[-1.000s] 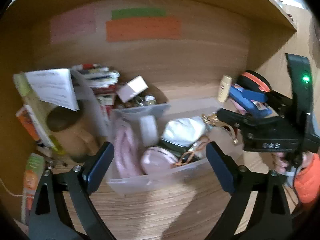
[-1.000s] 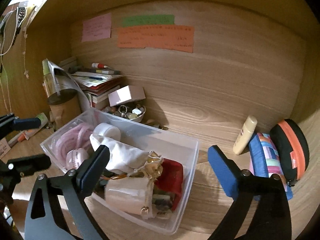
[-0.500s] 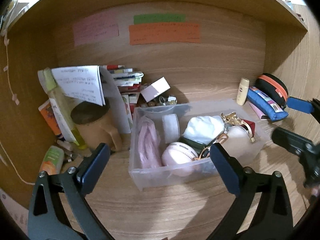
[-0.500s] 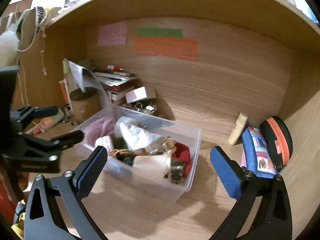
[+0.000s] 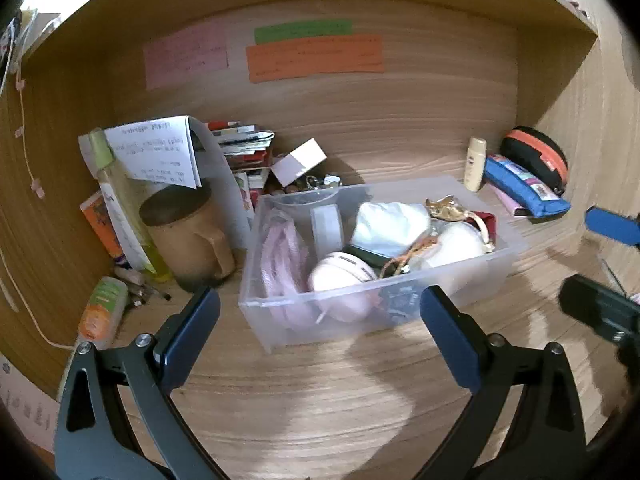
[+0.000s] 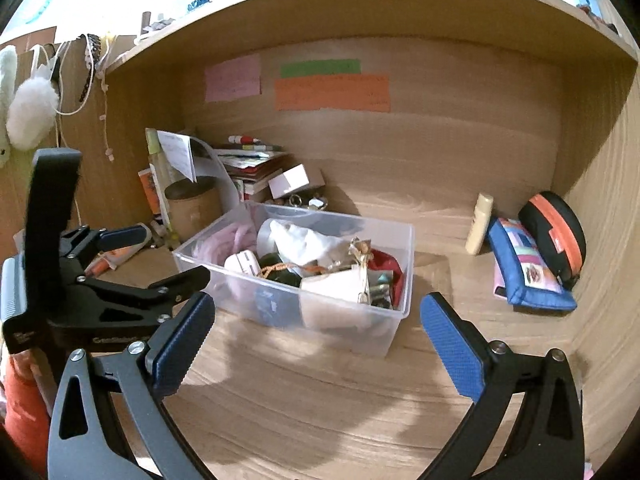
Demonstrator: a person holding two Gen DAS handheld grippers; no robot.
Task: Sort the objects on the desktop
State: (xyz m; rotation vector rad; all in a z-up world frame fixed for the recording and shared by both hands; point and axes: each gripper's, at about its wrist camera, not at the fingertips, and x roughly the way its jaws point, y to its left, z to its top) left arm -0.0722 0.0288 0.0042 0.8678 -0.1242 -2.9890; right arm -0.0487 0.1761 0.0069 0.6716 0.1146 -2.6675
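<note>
Both the left gripper [image 5: 318, 334] and right gripper [image 6: 316, 334] hang spread wide, holding nothing. The clear bin [image 6: 394, 316] sits on the wooden desk [image 5: 320, 392] ahead, crammed with perhaps 10 jumbled items.

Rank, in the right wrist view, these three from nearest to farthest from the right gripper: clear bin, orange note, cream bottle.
From the right gripper:
1. Clear bin, just ahead, centre.
2. Cream bottle, farther back on the right, leaning on the back wall.
3. Orange note, high on the back wall.
</note>
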